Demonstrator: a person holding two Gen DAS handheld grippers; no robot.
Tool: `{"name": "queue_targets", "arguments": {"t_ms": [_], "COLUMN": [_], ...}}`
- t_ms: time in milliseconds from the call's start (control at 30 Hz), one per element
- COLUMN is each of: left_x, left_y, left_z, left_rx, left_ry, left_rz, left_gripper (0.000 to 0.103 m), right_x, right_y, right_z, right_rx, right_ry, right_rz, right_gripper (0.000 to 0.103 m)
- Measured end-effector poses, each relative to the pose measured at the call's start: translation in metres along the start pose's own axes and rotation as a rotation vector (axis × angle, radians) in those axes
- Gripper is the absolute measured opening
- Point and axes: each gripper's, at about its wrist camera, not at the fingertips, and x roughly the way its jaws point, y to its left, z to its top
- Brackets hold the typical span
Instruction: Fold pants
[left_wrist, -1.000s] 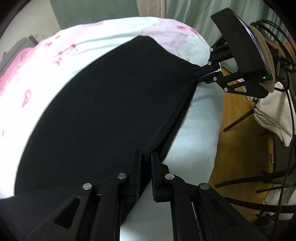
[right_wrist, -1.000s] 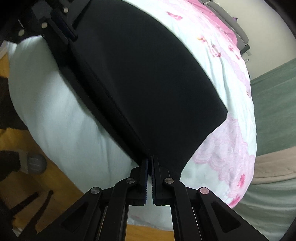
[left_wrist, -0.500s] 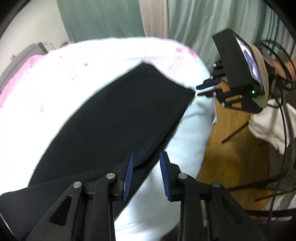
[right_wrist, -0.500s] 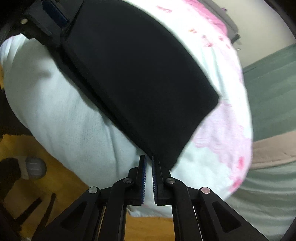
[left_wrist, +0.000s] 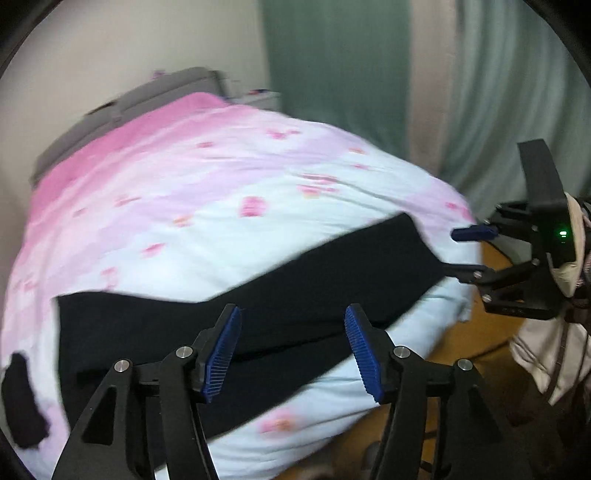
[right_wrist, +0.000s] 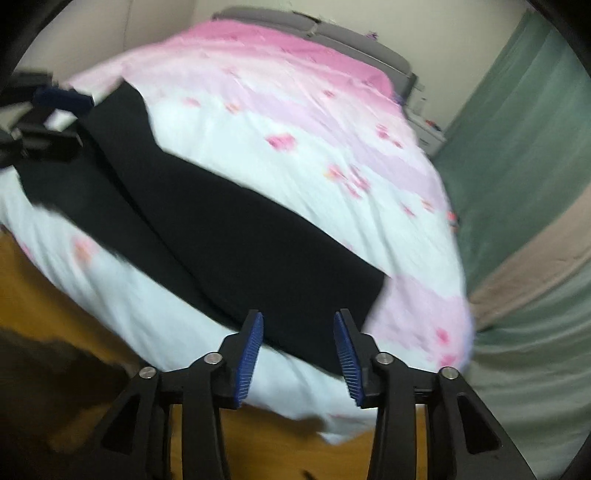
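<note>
Black pants (left_wrist: 258, 310) lie flat along the near edge of a bed, one leg over the other; they also show in the right wrist view (right_wrist: 229, 236). My left gripper (left_wrist: 291, 354) is open and empty, raised above the pants near their wide end. My right gripper (right_wrist: 297, 354) is open and empty, raised above the narrow leg end. Each gripper shows in the other's view: the right one (left_wrist: 465, 251) at the far end of the pants, the left one (right_wrist: 55, 118) at the upper left.
The bed has a pink and pale blue flowered quilt (left_wrist: 192, 192) and a grey headboard (left_wrist: 147, 92). Green curtains (left_wrist: 498, 92) hang beyond it. Wooden floor (right_wrist: 48, 295) lies below the bed edge. A small black cloth (left_wrist: 22, 402) lies at the left. White fabric (left_wrist: 543, 354) hangs right.
Both grippers let go of the pants, opened wide and lifted back from the bed. The pants now lie released on the quilt.
</note>
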Motion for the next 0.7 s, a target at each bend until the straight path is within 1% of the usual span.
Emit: {"name": "queue_targets", "arguments": {"t_ms": [100,133,167,200,233,267,300,333,400,433,500,533,600,633,700], "left_x": [-0.007,-0.009,-0.011,-0.013,-0.014,-0.014,-0.013,-0.011,-0.003,0.005,0.019,0.026,0.043,0.052,0.070], "left_y": [0.063,0.089,0.106,0.134,0.162,0.178,0.206,0.233,0.281,0.310,0.351,0.370,0.415,0.439,0.465], "left_z": [-0.008,-0.012,-0.017,-0.022,-0.026,-0.031,-0.036,-0.042,-0.050,-0.054,-0.059,-0.060,-0.064,-0.067,-0.068], "left_rx": [-0.074,-0.098,-0.113,-0.137,-0.158,-0.169,-0.186,-0.201,-0.224,-0.235,-0.241,-0.242,-0.243,-0.250,-0.270], "left_ry": [-0.001,0.001,0.000,-0.003,-0.004,-0.005,-0.005,-0.004,-0.002,0.005,0.019,0.026,0.036,0.040,0.050], "left_rz": [0.099,0.139,0.160,0.192,0.221,0.237,0.258,0.274,0.287,0.289,0.291,0.291,0.288,0.288,0.279], "left_gripper": [0.063,0.063,0.063,0.063,0.063,0.063,0.064,0.064,0.064,0.064,0.064,0.064,0.064,0.064,0.064], "right_x": [0.006,0.011,0.015,0.019,0.022,0.027,0.035,0.040,0.057,0.067,0.088,0.094,0.119,0.126,0.157], "right_y": [0.033,0.053,0.066,0.084,0.093,0.107,0.125,0.134,0.161,0.181,0.219,0.228,0.261,0.271,0.302], "right_z": [0.038,0.057,0.074,0.094,0.108,0.128,0.152,0.166,0.204,0.226,0.266,0.279,0.318,0.331,0.368], "right_rx": [-0.017,-0.028,-0.037,-0.047,-0.052,-0.061,-0.069,-0.075,-0.099,-0.123,-0.161,-0.168,-0.187,-0.194,-0.213], "right_ry": [-0.038,-0.056,-0.069,-0.085,-0.096,-0.111,-0.123,-0.128,-0.141,-0.143,-0.132,-0.127,-0.114,-0.109,-0.085], "right_rz": [0.079,0.106,0.122,0.141,0.153,0.170,0.189,0.202,0.234,0.242,0.253,0.263,0.292,0.302,0.334], "right_gripper": [0.041,0.041,0.041,0.041,0.041,0.041,0.041,0.041,0.041,0.041,0.041,0.041,0.041,0.041,0.041]}}
